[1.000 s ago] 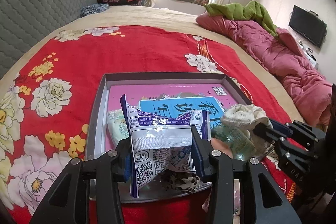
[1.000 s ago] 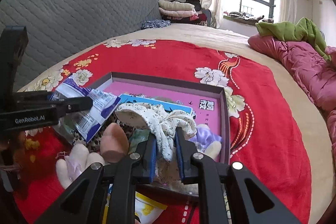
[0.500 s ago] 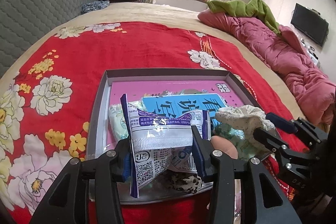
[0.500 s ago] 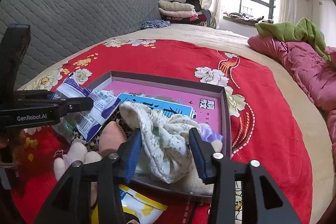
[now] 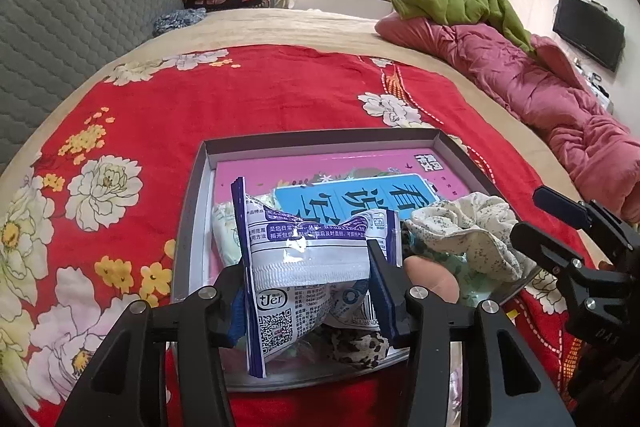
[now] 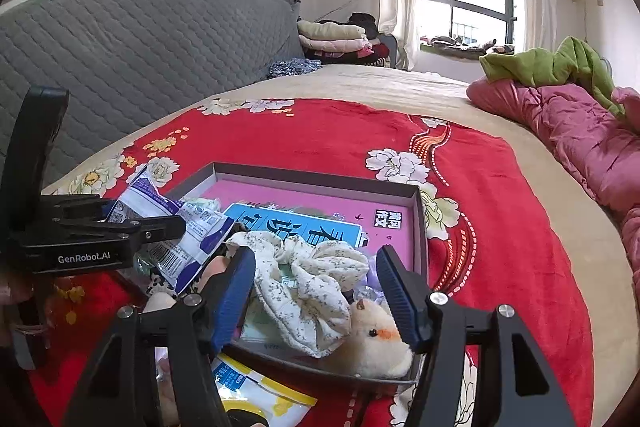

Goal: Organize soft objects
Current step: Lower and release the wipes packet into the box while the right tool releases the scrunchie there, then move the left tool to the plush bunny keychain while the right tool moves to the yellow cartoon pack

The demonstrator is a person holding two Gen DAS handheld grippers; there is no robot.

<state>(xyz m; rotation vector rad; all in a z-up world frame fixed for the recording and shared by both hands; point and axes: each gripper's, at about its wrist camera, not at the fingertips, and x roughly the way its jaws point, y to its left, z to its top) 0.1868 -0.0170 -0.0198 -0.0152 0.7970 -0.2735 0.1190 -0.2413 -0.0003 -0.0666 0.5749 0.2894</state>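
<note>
In the right wrist view only, a plush chick (image 6: 378,341) shows.

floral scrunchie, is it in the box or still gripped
In the box. The floral scrunchie lies bunched on the items in the grey box; the right gripper pads stand clear either side, jaws opening.

A red bedspread (image 5: 260,99) with white and yellow flowers carries a grey tray (image 6: 316,180) lined in pink. Inside lie a white-and-purple packet (image 5: 304,267), a cream scrunchie (image 6: 308,279) speckled grey-green, a leopard-print piece (image 5: 356,343) and a pale yellow plush chick (image 6: 380,343) with orange cheek. A crimson quilt (image 5: 520,83) bears green cloth (image 5: 460,3).
</note>
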